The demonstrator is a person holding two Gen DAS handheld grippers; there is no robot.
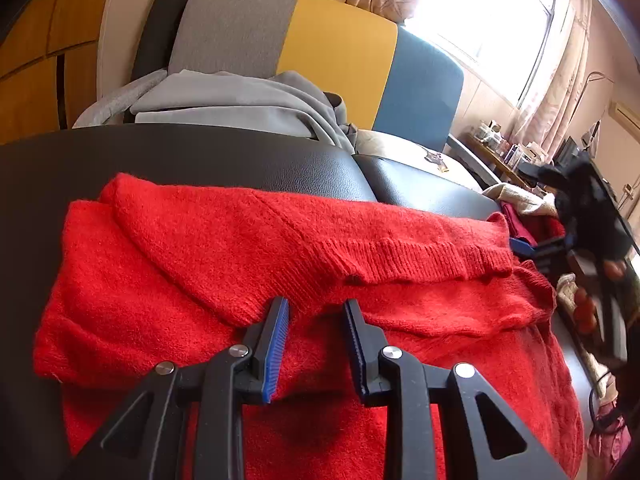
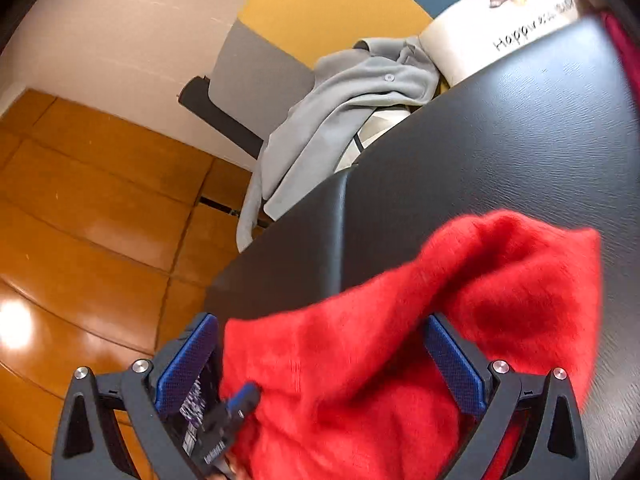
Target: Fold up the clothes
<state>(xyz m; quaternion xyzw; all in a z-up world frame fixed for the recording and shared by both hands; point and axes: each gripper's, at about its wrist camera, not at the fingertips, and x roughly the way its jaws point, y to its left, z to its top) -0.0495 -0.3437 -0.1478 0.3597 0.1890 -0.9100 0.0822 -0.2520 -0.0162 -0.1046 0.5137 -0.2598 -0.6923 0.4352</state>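
Note:
A red knitted sweater (image 1: pixel 280 240) lies partly folded on a black leather surface (image 1: pixel 200 160), its ribbed hem (image 1: pixel 420 260) turned over on top. My left gripper (image 1: pixel 316 304) hovers open just above the sweater's near fold, with nothing pinched between its blue pads. In the right wrist view the red sweater (image 2: pixel 500 280) bulges up between the wide-apart fingers of my open right gripper (image 2: pixel 320 320). The left gripper's blue tip (image 2: pixel 244 396) shows low in that view. The right gripper (image 1: pixel 524 246), held by a dark-gloved hand (image 1: pixel 588 208), sits at the sweater's right end.
A grey garment (image 1: pixel 240 100) is draped over a chair with a grey, yellow and blue back (image 1: pixel 340 40) behind the black surface (image 2: pixel 500 140). A white printed cushion (image 2: pixel 500 24) leans nearby. Wooden floor (image 2: pixel 80 200) lies beyond the surface's edge. More clothes (image 1: pixel 520 196) are piled at the right.

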